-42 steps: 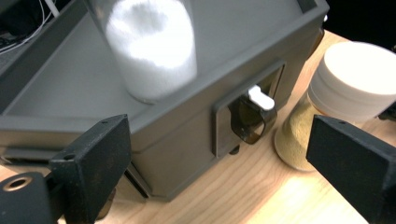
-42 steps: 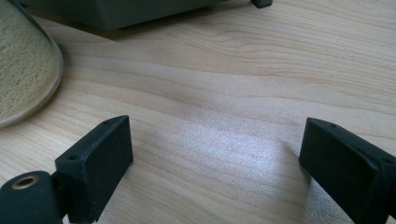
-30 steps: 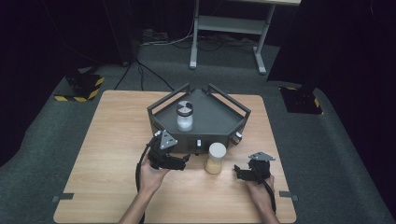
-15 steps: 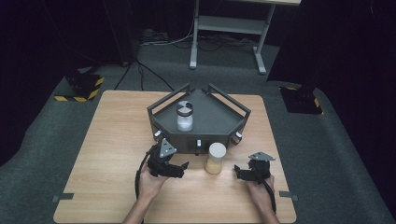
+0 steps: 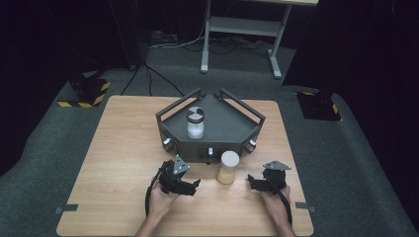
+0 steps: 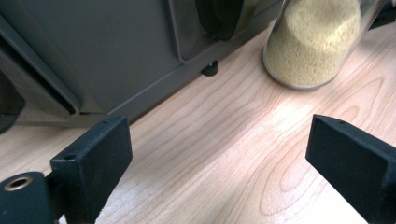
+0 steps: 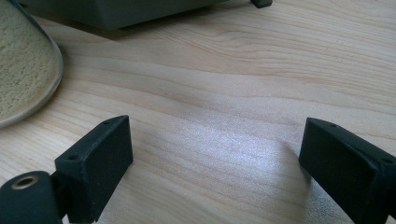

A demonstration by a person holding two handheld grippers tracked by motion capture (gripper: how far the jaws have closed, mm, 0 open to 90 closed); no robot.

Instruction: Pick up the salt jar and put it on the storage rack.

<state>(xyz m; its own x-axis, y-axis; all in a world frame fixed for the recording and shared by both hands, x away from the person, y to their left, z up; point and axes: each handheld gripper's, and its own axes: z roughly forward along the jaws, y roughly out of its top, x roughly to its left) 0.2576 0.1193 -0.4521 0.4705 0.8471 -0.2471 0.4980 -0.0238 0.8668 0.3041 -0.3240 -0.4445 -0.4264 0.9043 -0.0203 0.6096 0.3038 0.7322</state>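
Note:
A clear jar of yellow grain [image 5: 229, 168] with a cream lid stands on the wooden table [image 5: 118, 163] just in front of a dark grey angular tray stand [image 5: 227, 129]. A second jar [image 5: 195, 123], with a black-and-white lid and pale contents, stands on the stand. My left gripper [image 5: 193, 185] lies low over the table to the left of the grain jar, open, nothing between its jaws; the grain jar [image 6: 312, 44] is ahead and to the right in its view. My right gripper [image 5: 252, 181] is open right of the jar, whose base [image 7: 23, 70] is at the left.
The stand's front wall [image 6: 116, 51] carries small knobs [image 5: 210, 151] and rests on short feet [image 6: 208, 70]. Bare wood lies to the left and right of the hands. A metal desk frame [image 5: 237, 29] and yellow-black striped blocks [image 5: 89, 91] are on the floor beyond the table.
My left gripper has sunk toward the tabletop and drawn slightly nearer the front edge. The right gripper and both jars have stayed where they were.

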